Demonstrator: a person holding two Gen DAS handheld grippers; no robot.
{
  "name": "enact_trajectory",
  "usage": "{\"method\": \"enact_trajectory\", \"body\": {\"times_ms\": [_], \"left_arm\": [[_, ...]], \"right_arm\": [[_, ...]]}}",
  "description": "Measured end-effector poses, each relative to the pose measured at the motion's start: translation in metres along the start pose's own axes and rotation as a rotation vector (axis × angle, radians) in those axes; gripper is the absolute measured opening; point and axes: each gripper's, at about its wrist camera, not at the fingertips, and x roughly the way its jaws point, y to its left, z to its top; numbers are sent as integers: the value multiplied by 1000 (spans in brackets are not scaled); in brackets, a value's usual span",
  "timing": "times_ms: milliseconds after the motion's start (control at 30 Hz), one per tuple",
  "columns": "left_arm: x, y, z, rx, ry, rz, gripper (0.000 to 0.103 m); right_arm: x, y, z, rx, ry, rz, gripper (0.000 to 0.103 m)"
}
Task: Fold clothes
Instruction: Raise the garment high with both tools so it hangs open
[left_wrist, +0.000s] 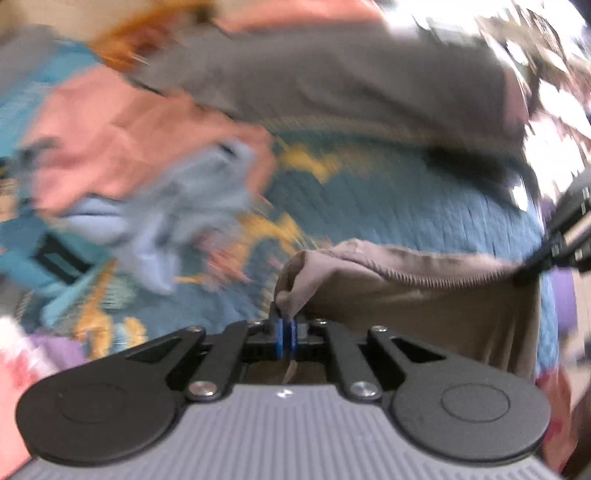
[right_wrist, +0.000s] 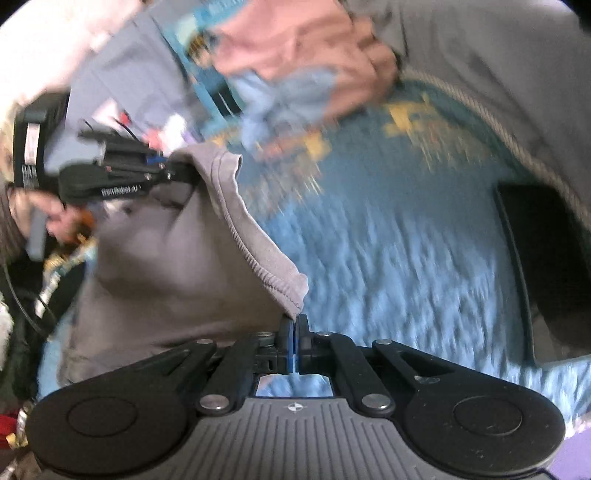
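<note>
A taupe garment (left_wrist: 424, 295) with a ribbed hem is seen in the left wrist view stretched above a blue quilted bedspread (left_wrist: 406, 206); one hem corner is pinched between the closed blue pads of the left gripper (left_wrist: 286, 323), the other corner is clamped by the right gripper (left_wrist: 532, 267) at the frame's right edge. A pink garment (left_wrist: 122, 136), a light blue cloth (left_wrist: 192, 199) and a grey garment (left_wrist: 332, 81) are blurred beyond. In the right wrist view, the hem corner is gripped by the shut right gripper (right_wrist: 294, 321), and the far corner by the left gripper (right_wrist: 173, 171), held in a hand (right_wrist: 48, 214).
</note>
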Motion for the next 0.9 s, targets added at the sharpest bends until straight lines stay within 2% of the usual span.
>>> {"method": "enact_trajectory", "body": {"times_ms": [133,200,267,367,467,600,767,900], "left_arm": [[-64,11,-4,-152,-157,112,4],[-98,18,-1,-203,-210,175,4],[-127,29,6,-234,-214,246,4],[-169,45,18,-285,-222,394,5],[-225,62,28,-389,-296,482,5],[-303,62,39,-415,-391,591,5],[-383,36,46,-420,-449,730,5],[-433,7,45,-441,-470,825,5]], "right_arm": [[-17,12,29,17,-78,91,1],[-23,28,53,-31,-115,109,1],[-30,52,80,-119,-152,113,1],[-53,95,125,-263,-231,141,1],[-80,137,167,-388,-310,169,1],[-118,179,209,-469,-385,222,1],[-165,229,213,-627,-495,232,1],[-203,251,208,-672,-548,295,1]]}}
